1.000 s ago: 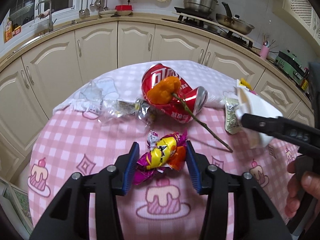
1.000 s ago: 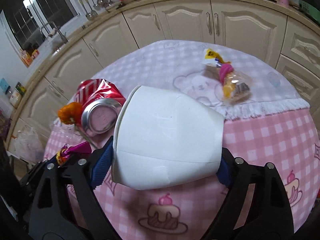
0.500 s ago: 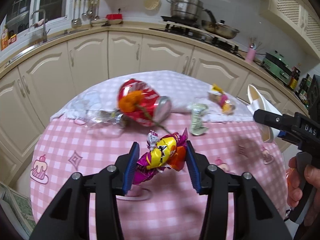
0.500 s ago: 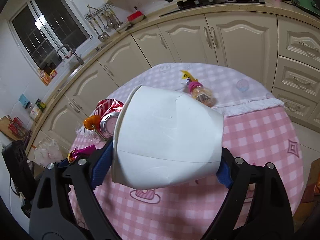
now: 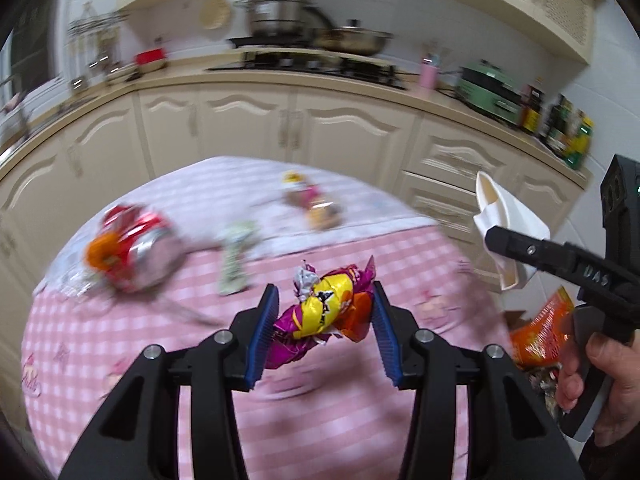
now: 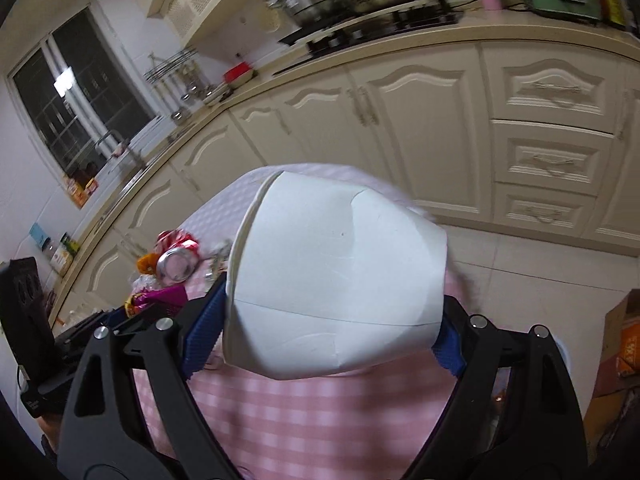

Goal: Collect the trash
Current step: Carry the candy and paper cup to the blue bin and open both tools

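1. Presently, the left tongs (image 5: 322, 322) were clamped on a crumpled candy wrapper (image 5: 326, 314), purple, yellow and orange, gripped between the blue pads (image 5: 264, 332) and carried above the bench (image 5: 120, 344).
2. The right tongs (image 6: 326, 320) were clamped on a crushed white paper cup (image 6: 336, 276), which filled the span between the two pads and blocked most of the right wrist view.
3. The left wrist view showed the same paper cup at the far right, pinched flat in the right tongs, out beyond the bench edge.
4. A hand (image 5: 600, 392) gripped the handle of the right tongs at the lower right of the left wrist view.
5. The bench carried a pink checked cloth with a paler cloth laid over its far part.
6. A crushed red can (image 5: 136, 248) lay on the left side of the bench, with an orange flower (image 5: 102, 254) touching its near end.
7. A pale green wrapper (image 5: 236, 260) lay near the middle of the bench, right of the can and apart from it.
8. A small clear snack bag (image 5: 316, 208) lay on the far cloth, blurred.
9. An orange packet (image 5: 540, 332) showed beyond the right edge of the bench, below the right tongs; what it rested in could not be told.
10. Cream cabinets (image 6: 420, 120) ran behind the bench, with pots (image 5: 276, 12) standing on a stove on top.
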